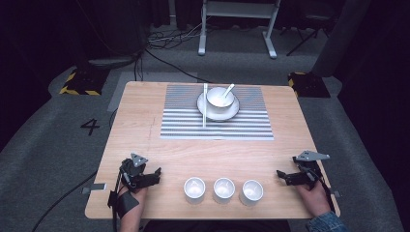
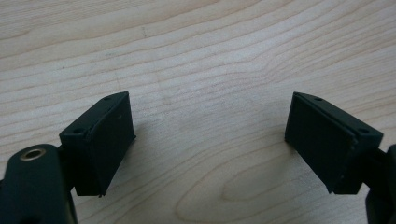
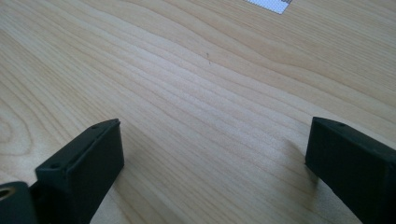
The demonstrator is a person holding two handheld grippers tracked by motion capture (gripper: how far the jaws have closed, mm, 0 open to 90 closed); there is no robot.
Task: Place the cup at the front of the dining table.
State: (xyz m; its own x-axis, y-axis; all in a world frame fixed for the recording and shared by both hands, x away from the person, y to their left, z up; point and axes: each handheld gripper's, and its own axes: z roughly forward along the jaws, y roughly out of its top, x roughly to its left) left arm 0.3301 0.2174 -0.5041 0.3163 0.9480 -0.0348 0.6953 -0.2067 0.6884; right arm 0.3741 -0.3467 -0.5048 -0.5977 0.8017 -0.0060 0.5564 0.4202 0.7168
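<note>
Three small white cups (image 1: 223, 190) line the table's (image 1: 145, 125) near edge between our left gripper (image 1: 153, 175) and right gripper (image 1: 283, 176), both open and empty; likely light, glazed, breakable, best pinched across a rim.

I see matt pale wood-grain table (image 1: 145, 125), glossy white ceramic cups (image 1: 224, 190), matt black plastic-looking gripper pads (image 2: 105, 140).

We see our left gripper (image 1: 155, 172) and right gripper (image 1: 280, 174) resting low on the wooden table (image 1: 145, 125), flanking three white cups (image 1: 224, 190) in a row. Farther off, a bowl (image 1: 220, 97) with a spoon (image 1: 227, 89) sits on a plate (image 1: 211, 111) on a striped mat (image 1: 183, 121).
</note>
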